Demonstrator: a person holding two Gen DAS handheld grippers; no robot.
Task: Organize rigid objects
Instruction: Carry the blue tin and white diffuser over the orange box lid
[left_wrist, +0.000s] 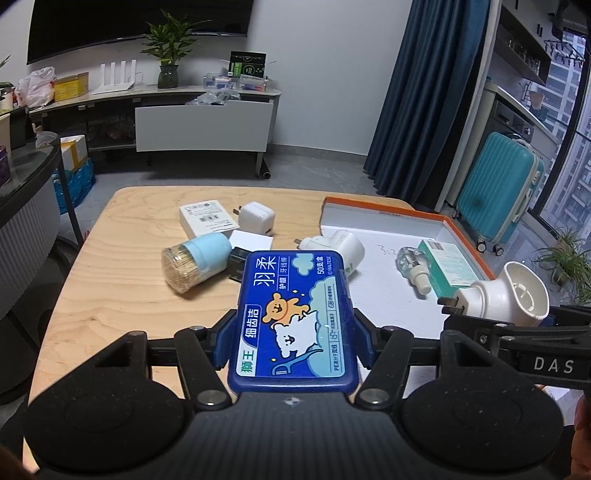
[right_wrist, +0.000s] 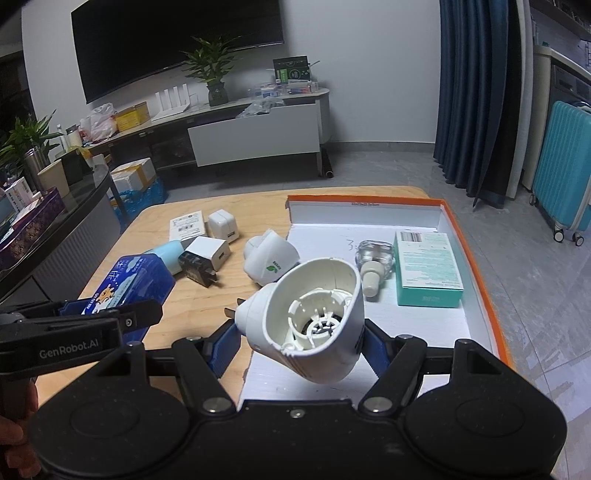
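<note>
While both of my hands hold their loads above the wooden table (left_wrist: 110, 258), my left gripper (left_wrist: 293, 332) has its fingers (left_wrist: 223, 343) clamped on the long sides of a blue dental floss pick box (left_wrist: 293, 317), which lies flat between them with its printed lid facing up. My right gripper (right_wrist: 301, 343) has its fingers (right_wrist: 371, 349) clamped on a white plug-in mosquito repellent heater (right_wrist: 314, 321), tilted, with its open socket toward the camera and its plug prongs pointing left.

To the right on the table lies an open orange-rimmed white box lid (right_wrist: 476, 254). Inside it, a teal carton (right_wrist: 426, 271) lies flat near the right wall, and a clear glass refill bottle (right_wrist: 375, 254) lies on its side just beside the carton's left edge.

The following items are on the bare table to the left of the lid:
- a second white plug-in heater (right_wrist: 271, 260), on its side, touching the lid's left edge;
- a toothpick jar with a light blue cap (left_wrist: 195, 262), on its side;
- a black charger (right_wrist: 197, 271) and a white charger (right_wrist: 210, 253), touching each other;
- another white charger (right_wrist: 222, 225), farther back;
- a flat white carton (right_wrist: 187, 226) just beside it.
</note>
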